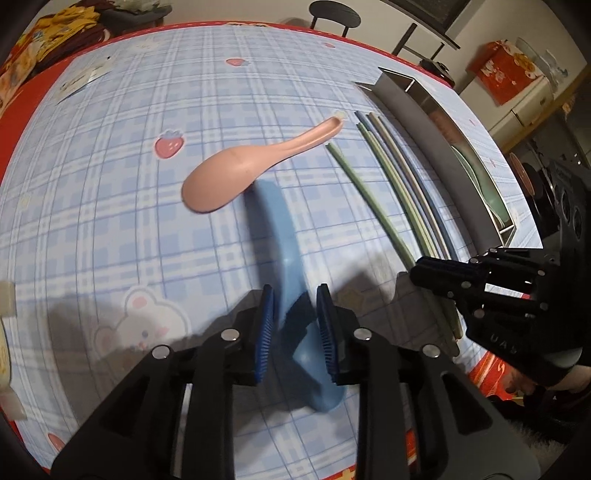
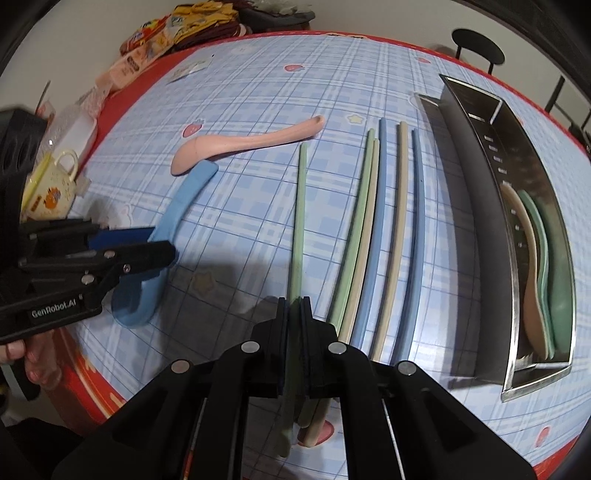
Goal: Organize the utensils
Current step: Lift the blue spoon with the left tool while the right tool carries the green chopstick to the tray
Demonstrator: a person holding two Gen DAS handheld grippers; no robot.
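A blue spoon (image 1: 280,236) lies on the checked tablecloth, its bowl toward the near edge. My left gripper (image 1: 295,321) straddles its handle with a small gap at the pads, so it is open; the spoon looks blurred. A pink spoon (image 1: 221,173) rests just beyond it. My right gripper (image 2: 295,306) is shut on a green chopstick (image 2: 300,206) that lies apart from the other chopsticks (image 2: 369,221). A steel holder (image 2: 480,184) to the right lies on its side with a few spoons (image 2: 532,266) inside.
A yellow mug (image 2: 55,181) and plastic containers stand at the table's left edge. Snack packets (image 2: 184,26) are piled at the far corner. A black chair (image 2: 478,46) stands behind the table. The red table rim (image 2: 85,373) runs close under both grippers.
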